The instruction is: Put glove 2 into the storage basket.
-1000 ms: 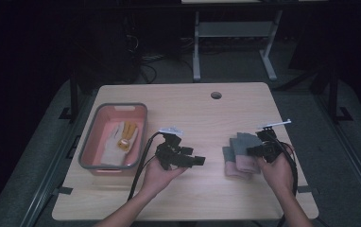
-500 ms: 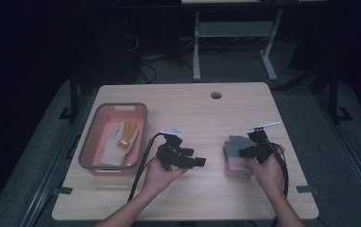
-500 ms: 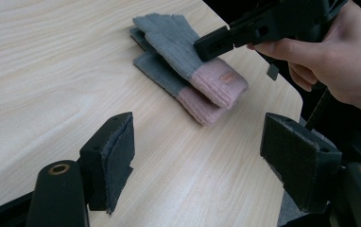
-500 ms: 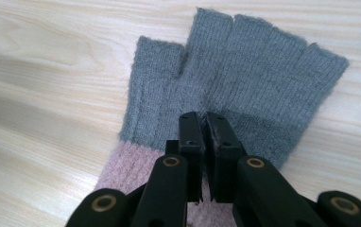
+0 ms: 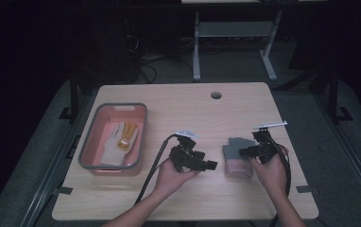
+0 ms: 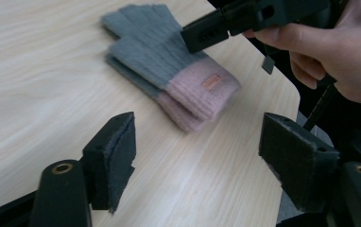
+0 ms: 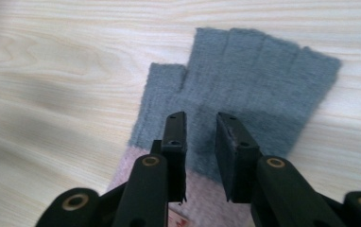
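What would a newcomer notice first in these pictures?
The grey and pink gloves lie stacked near the table's right edge, with the right gripper over them; its jaws, just opening, hold nothing. The open left gripper points toward them. A pink bin on the left holds another glove.

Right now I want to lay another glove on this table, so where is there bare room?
Bare wood runs across the far half of the table, around the round hole. The near left corner, in front of the pink bin, is also free. It is crowded between the left claw and the grey-and-pink gloves under the right claw.
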Available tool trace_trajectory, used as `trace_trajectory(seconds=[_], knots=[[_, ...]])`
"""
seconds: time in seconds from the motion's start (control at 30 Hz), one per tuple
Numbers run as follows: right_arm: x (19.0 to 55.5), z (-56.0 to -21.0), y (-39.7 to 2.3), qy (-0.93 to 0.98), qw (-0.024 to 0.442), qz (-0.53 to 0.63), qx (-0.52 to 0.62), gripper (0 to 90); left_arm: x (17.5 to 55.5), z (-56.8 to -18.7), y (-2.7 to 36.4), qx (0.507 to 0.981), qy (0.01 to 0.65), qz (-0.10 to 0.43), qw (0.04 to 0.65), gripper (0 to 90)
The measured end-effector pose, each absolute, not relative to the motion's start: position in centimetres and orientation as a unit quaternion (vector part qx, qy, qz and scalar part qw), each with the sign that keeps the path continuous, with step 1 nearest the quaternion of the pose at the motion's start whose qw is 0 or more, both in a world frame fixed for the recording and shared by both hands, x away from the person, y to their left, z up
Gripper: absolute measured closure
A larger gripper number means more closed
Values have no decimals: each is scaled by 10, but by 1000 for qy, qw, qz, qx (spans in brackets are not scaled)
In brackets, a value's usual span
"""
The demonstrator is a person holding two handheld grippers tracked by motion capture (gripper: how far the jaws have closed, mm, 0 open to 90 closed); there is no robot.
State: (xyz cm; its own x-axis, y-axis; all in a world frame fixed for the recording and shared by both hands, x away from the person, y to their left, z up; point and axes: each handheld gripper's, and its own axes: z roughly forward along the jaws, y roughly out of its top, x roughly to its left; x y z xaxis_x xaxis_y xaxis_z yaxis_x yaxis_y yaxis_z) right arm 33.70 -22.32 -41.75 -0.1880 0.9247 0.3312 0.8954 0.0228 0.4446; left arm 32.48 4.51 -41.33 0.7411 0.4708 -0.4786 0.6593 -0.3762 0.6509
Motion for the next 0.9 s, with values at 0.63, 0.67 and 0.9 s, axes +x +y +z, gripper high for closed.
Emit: trace_trajectory(seconds=[0.63, 0.67, 0.9], knots=[[326, -427, -261, 688, 4, 330, 646, 590, 338, -443, -6, 805, 382, -153, 428, 359], [326, -428, -262, 687, 3, 330, 647, 588, 338, -444, -7, 805, 384, -152, 426, 359], [323, -437, -269, 681, -14, 339, 649, 573, 341, -455, -13, 798, 404, -160, 417, 358]])
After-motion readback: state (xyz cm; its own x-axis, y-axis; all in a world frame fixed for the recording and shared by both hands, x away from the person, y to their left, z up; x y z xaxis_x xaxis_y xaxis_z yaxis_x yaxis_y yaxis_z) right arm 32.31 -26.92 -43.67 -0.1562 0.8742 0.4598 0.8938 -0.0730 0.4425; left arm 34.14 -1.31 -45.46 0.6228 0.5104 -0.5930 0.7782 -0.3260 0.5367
